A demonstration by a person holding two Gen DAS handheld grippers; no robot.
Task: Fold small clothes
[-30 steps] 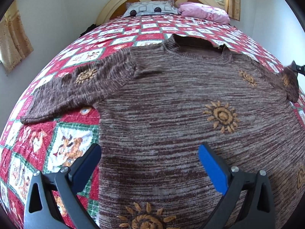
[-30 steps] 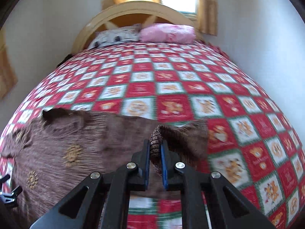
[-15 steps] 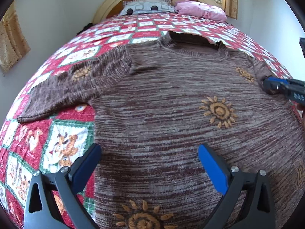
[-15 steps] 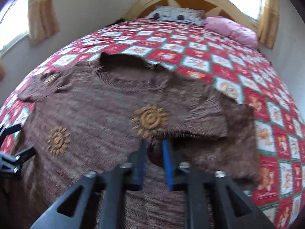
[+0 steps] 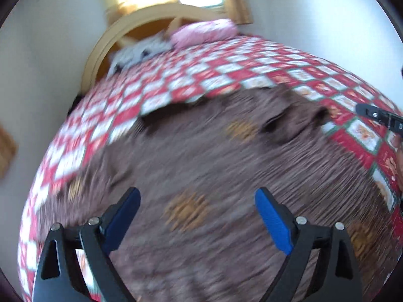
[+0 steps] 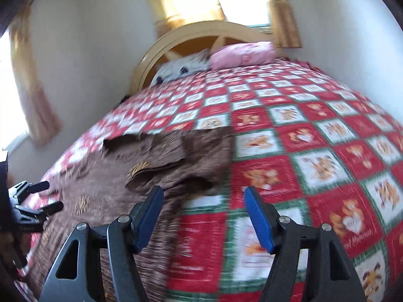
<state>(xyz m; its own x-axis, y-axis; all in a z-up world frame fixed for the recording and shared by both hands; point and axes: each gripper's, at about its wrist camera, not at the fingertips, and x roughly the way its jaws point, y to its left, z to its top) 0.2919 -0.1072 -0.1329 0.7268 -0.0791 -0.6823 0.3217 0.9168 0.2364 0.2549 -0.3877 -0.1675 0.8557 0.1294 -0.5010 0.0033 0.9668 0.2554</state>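
A brown knit sweater with orange sun motifs lies spread on the red and white quilt. One sleeve lies folded inward over the sweater's body. My left gripper hovers over the sweater's middle. Its jaws are wide but closing, with nothing between the blue pads. My right gripper is at the sweater's edge near the folded sleeve. Its jaws are opening and hold nothing. The right gripper shows at the right edge of the blurred left wrist view. The left gripper shows at the left edge of the right wrist view.
A pink pillow and a white patterned pillow rest against the curved wooden headboard. White walls close in on both sides of the bed, with curtains at the windows. Bare quilt stretches to the right of the sweater.
The right gripper carried the sleeve over onto the sweater's body, let go of it and drew back with its jaws spreading. The left gripper lifted and swung, so its view is blurred.
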